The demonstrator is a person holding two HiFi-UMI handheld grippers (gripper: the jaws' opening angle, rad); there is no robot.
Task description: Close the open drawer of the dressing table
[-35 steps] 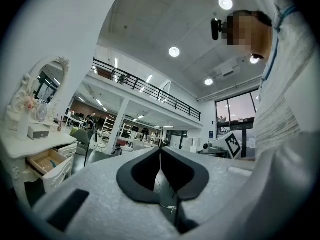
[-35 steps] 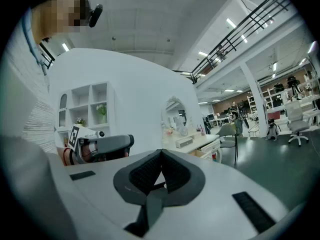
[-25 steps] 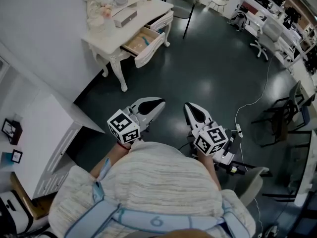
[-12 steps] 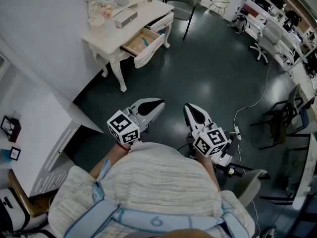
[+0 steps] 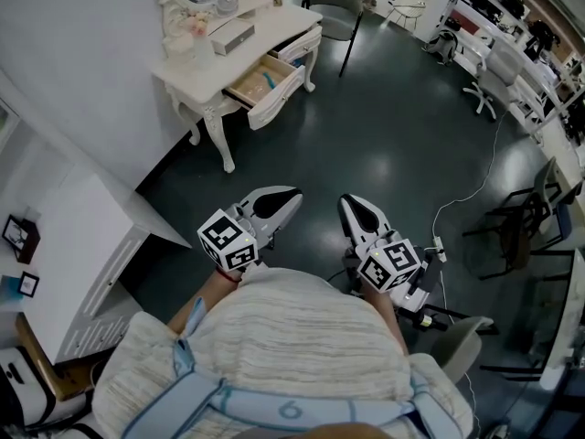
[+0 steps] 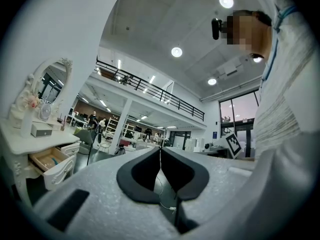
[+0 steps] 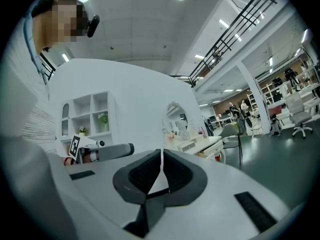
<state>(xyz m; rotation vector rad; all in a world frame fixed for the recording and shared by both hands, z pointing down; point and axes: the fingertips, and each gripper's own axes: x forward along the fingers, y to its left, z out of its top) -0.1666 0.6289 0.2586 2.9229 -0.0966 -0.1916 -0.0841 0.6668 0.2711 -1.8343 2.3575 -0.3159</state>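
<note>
Nothing notable shifts since earlier frame: we find left gripper (image 5: 291,193) and right gripper (image 5: 352,199) at waist, jaws closed, empty. Open drawer (image 5: 265,79) of dressing table (image 5: 274,21) well apart, ahead-left. We judge drawer rigid, light, free-sliding; push front panel (image 5: 279,97) mid-face.

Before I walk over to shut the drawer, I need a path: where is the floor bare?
The floor lies bare from you to the drawer, between the cabinet and the dark chair. The tabletop is crowded; desks line the right.
</note>
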